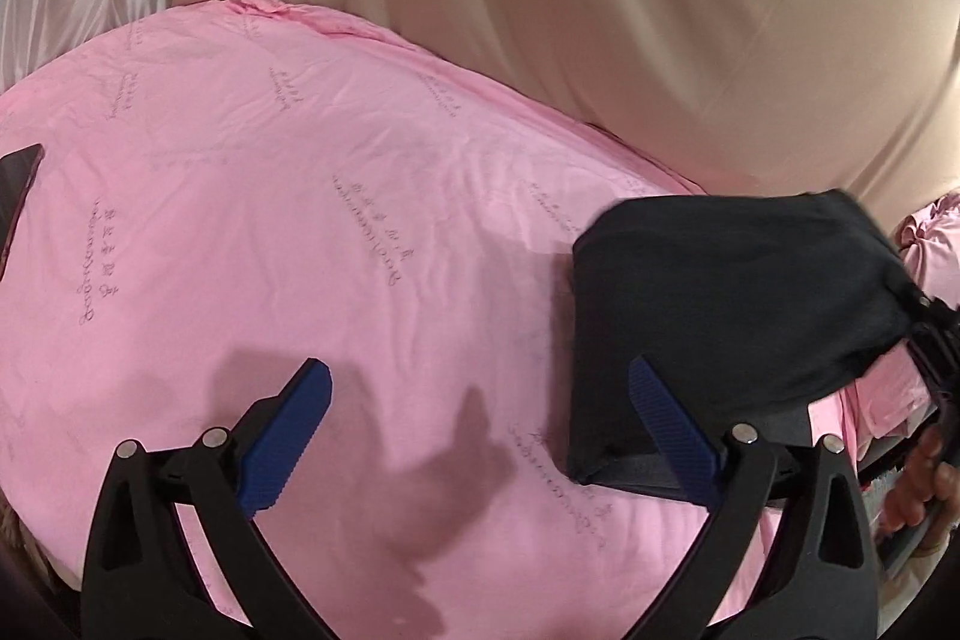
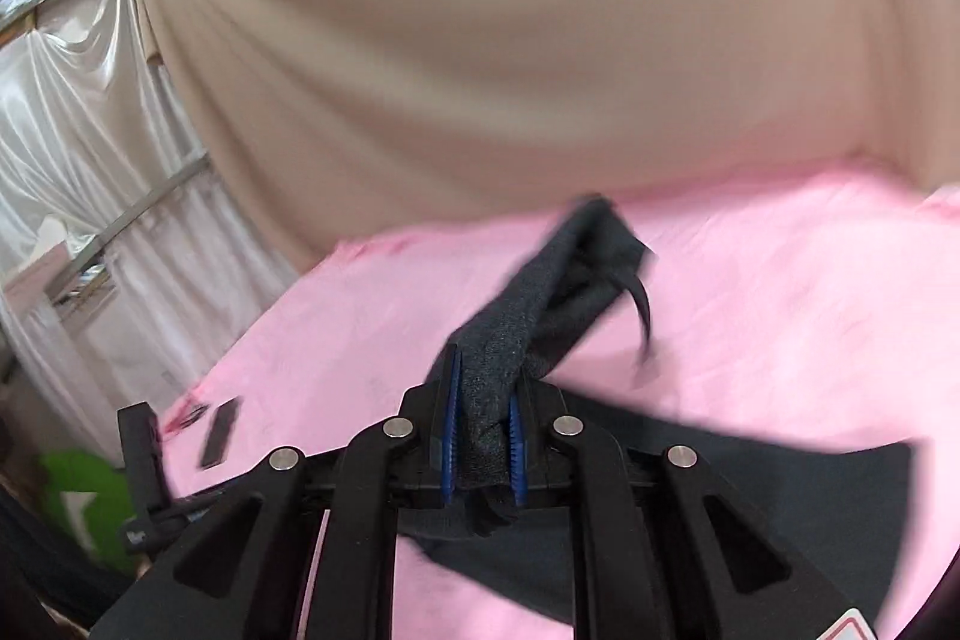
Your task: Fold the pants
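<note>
From the left wrist camera, the left gripper [image 1: 480,436] hangs with its blue pads [image 1: 288,439] spread wide and nothing between them, over the pink bedsheet [image 1: 270,196]. The dark pants [image 1: 732,298] sit at about three o'clock, folded into a thick bundle and lifted at the far right, where the right gripper [image 1: 936,340] and a hand [image 1: 918,484] show at the edge. A dark phone [image 1: 15,196] lies at nine o'clock. A beige curtain [image 1: 600,10] fills the top.

From the right wrist camera, the right gripper [image 2: 483,436] is clamped on a fold of the pants [image 2: 540,304], which rises blurred toward twelve o'clock, while more cloth lies on the bedsheet [image 2: 780,292] at four o'clock.
</note>
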Demonstrator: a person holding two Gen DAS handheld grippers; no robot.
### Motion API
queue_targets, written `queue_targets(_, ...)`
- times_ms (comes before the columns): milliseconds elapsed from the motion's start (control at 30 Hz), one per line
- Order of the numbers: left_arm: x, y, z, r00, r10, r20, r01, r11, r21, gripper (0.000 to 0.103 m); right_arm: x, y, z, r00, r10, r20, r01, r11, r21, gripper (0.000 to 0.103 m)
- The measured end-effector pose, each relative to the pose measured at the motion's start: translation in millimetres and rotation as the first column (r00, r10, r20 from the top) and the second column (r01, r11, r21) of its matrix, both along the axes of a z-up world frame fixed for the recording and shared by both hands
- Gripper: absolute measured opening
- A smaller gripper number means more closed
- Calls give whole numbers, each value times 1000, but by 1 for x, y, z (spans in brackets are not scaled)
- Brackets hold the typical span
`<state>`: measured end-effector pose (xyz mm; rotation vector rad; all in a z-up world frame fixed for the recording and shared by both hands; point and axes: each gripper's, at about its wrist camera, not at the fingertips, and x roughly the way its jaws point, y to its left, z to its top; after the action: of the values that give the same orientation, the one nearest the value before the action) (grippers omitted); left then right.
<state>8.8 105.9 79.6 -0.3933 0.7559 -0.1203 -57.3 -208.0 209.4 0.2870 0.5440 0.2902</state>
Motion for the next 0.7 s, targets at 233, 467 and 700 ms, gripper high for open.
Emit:
queue_targets(233,20,-55,-18,992,-110,-66,109,994,-20,98,-28,-124,-131,891,-295,-345,308,951,-16,13)
queue_targets(467,43,-108,-26,974,-201,-108,195,979,-64,98,-34,-141,-151,907,-250,-340,302,947,110,19)
queue_targets(700,72,-135,-69,927,-284,-247,239,951,-197,98,-27,-168,-136,919,-267,-292,326,928,180,52)
